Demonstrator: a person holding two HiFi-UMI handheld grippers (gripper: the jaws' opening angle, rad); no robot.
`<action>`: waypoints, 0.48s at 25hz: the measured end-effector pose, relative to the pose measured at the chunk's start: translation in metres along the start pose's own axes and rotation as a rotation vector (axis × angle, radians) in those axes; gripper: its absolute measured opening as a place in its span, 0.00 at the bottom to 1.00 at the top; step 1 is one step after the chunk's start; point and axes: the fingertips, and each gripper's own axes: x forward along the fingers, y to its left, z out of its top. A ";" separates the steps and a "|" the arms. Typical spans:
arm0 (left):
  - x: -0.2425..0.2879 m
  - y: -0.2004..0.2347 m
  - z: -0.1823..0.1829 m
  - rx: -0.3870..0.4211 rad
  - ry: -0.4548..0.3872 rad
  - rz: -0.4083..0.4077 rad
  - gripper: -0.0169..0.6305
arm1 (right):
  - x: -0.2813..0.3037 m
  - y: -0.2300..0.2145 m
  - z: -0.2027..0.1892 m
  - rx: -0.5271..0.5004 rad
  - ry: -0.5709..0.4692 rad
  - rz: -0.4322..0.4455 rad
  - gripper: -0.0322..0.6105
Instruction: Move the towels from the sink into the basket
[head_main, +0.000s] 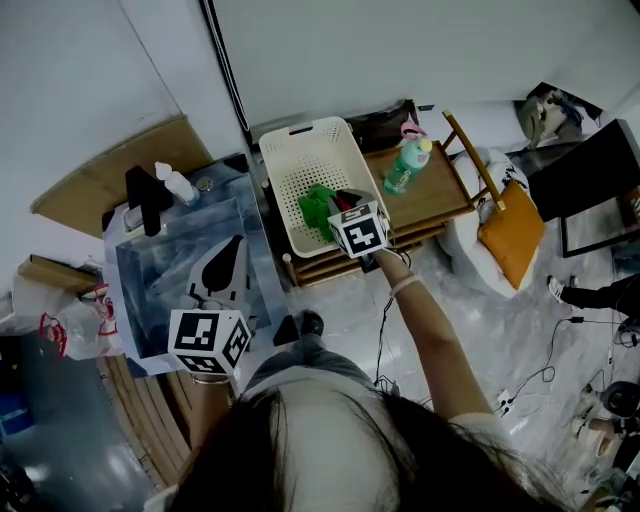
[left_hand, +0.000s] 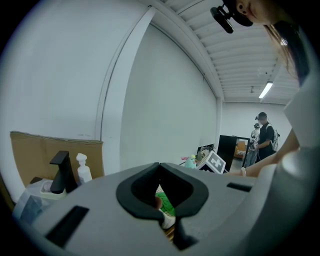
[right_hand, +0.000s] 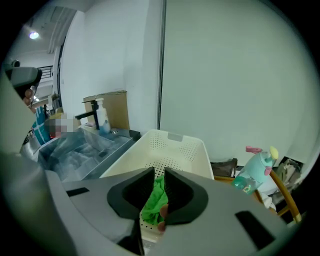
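A white perforated basket (head_main: 300, 130) stands on a low wooden bench, right of the plastic-lined sink (head_main: 140, 270). A green towel (head_main: 316, 207) lies in the basket with a dark cloth beside it. My right gripper (head_main: 338, 205) hovers just over that towel; in the right gripper view (right_hand: 159, 172) its jaws stand a narrow gap apart, and the green towel (right_hand: 157, 197) shows through the gap without the pads pressing it. My left gripper (head_main: 236, 243) hangs above the sink, its tips (left_hand: 159, 166) touching and holding nothing. No towel shows in the sink.
A black faucet (head_main: 145, 200) and a soap bottle (head_main: 178, 185) stand at the sink's back. A green drink bottle (head_main: 408, 165) is on the wooden bench (head_main: 445, 195) beside the basket. An orange cushion (head_main: 510, 235) and floor cables lie to the right. Another person (left_hand: 263, 137) stands far off.
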 end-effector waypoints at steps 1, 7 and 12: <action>-0.004 -0.003 0.000 0.002 -0.004 -0.006 0.04 | -0.005 0.003 0.001 -0.003 -0.008 -0.006 0.17; -0.026 -0.013 0.003 0.017 -0.030 -0.031 0.04 | -0.032 0.022 0.005 0.004 -0.057 -0.021 0.16; -0.045 -0.020 0.006 0.030 -0.054 -0.045 0.04 | -0.057 0.039 0.009 0.019 -0.099 -0.033 0.14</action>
